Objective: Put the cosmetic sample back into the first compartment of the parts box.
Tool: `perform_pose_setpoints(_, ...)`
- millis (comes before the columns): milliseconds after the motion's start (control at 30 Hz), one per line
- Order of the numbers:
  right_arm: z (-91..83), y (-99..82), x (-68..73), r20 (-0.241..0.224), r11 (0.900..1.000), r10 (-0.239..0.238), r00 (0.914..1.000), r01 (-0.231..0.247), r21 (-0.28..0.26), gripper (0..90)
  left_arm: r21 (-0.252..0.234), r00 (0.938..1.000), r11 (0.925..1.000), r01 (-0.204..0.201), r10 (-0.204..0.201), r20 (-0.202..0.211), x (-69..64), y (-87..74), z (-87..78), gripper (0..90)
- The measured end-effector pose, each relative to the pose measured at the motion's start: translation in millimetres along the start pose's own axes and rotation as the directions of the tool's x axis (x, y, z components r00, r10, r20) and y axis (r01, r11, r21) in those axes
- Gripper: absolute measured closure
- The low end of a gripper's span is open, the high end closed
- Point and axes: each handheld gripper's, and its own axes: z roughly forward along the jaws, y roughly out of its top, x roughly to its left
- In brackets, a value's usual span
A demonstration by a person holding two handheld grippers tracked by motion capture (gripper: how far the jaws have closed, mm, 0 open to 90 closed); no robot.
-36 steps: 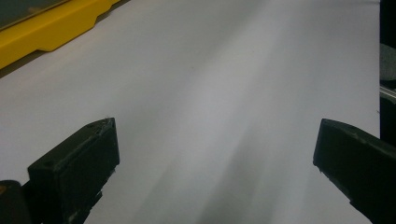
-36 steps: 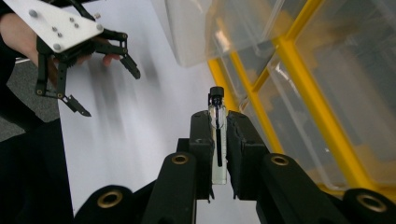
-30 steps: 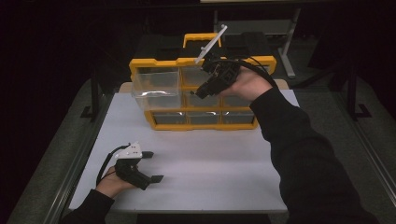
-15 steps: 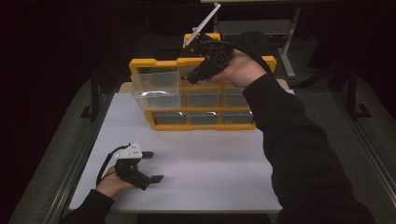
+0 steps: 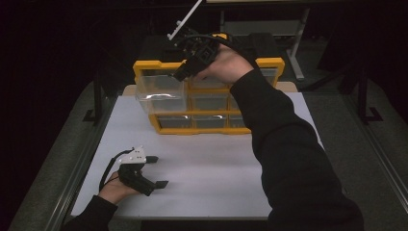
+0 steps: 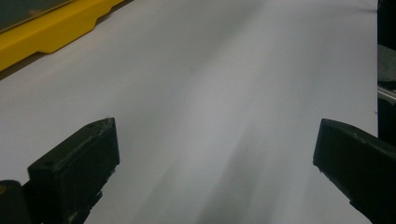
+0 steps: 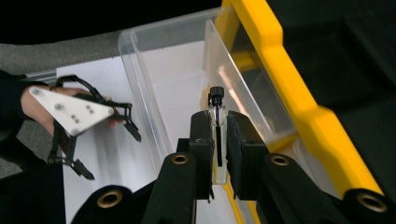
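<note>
While the right gripper [image 7: 218,135] clamps a small clear vial with a black cap [image 7: 216,122] between its jaws, it hangs above the pulled-out clear drawer [image 7: 163,88] of the yellow drawer cabinet [image 5: 207,96], cap pointing away from the camera and down toward the drawer's open top. From the high view the right gripper [image 5: 185,72] sits over the cabinet's top edge, just right of the drawer [image 5: 161,94] that juts forward from the upper left slot. Drawer looks empty as far as the clear walls let me tell. Other drawers sit flush in the yellow frame. Left gripper [image 5: 156,171] rests on the white tabletop [image 5: 216,168] near the front left corner, well apart from the cabinet; its jaws stand wide apart with nothing between them, bare table beyond in the left gripper view. Judgement on progress: drawer is already open and the vial is already in the grip and up near the drawer, so the pick is done. Left to do, as I read it: lower the vial into the drawer, let go, then probably push the drawer shut. Vial not yet inside the walls. A white rod-like piece [image 5: 185,19] slants behind the cabinet; cannot tell what it is.
</note>
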Motion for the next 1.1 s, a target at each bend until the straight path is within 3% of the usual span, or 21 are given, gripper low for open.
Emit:
perform_pose_setpoints(467, 33.4, 19.7, 4.9, -0.012, 0.9991, -0.023, 0.9997, 0.024, 0.035, 78.9, -0.005, 1.0, 1.0, -0.003, 0.003, -0.001, -0.1, 0.0, -0.9, 0.0)
perform_pose_setpoints(833, 53.1, 20.7, 6.9, -0.015, 0.996, -0.029, 0.9995, 0.031, 0.084, 78.9, -0.007, 1.0, 1.0, -0.001, 0.001, 0.0, -0.3, -0.2, -1.0, 0.0)
perform_pose_setpoints(1100, 57.9, 19.0, 6.3, -0.012, 0.994, -0.031, 0.9994, 0.032, 0.105, 78.9, -0.005, 1.0, 1.0, -0.001, 0.001, 0.003, -0.4, -0.2, -0.8, 0.0)
